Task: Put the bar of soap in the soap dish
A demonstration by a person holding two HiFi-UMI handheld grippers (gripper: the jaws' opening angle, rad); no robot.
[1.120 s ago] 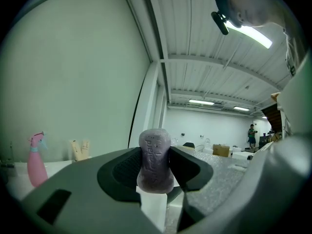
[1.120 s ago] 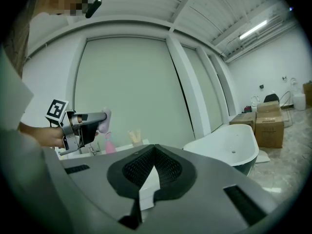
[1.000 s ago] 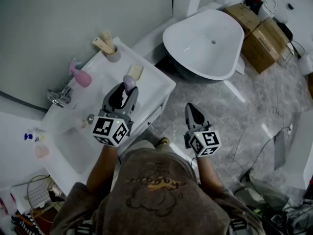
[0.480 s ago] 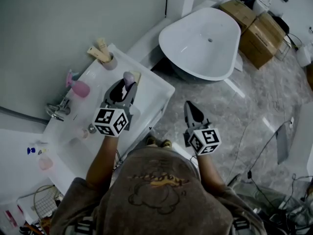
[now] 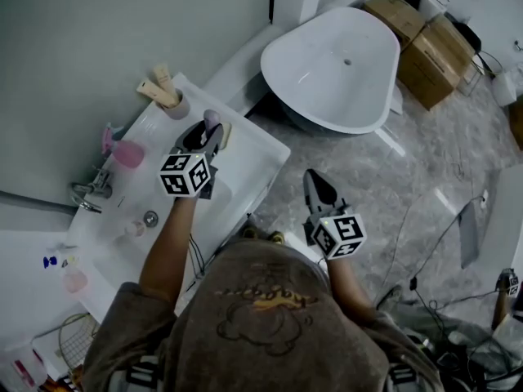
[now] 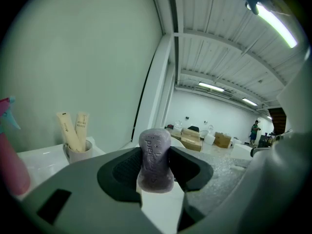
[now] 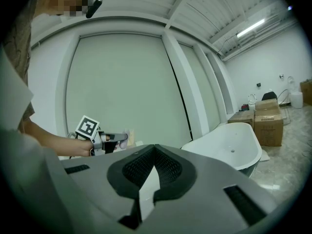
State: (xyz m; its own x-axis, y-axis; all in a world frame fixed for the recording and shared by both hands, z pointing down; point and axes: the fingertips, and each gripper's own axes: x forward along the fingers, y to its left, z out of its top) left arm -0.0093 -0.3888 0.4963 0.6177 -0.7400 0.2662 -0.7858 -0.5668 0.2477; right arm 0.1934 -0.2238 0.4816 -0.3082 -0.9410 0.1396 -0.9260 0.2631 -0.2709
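Your left gripper point(image 5: 208, 131) is out over the white tabletop point(image 5: 249, 160), toward its far end. Its jaws are clamped on the purple soap point(image 6: 155, 161). In the left gripper view the bar stands upright between the pads, with its top rising above them and embossed lettering running down its face. In the head view the soap sticks out from the jaw tips. It sits right beside the cream soap dish point(image 5: 224, 135), which lies on the tabletop partly covered by the gripper. You cannot tell from any view whether the bar touches the dish.

Left of the soap, at the far corner of the tabletop, a cup point(image 5: 174, 105) holds two cream tubes point(image 6: 72, 130). Nearer you along the wall side are a pink spray bottle point(image 5: 124, 151) and then the tap point(image 5: 88, 191).

Your right gripper point(image 5: 315, 186) is well apart from the tabletop, held over the grey marble floor point(image 5: 409, 194) to the right. Its jaws are closed together with nothing between them. Far right of the tabletop stands a white bathtub point(image 5: 339, 68), with cardboard boxes point(image 5: 437, 43) beyond it.
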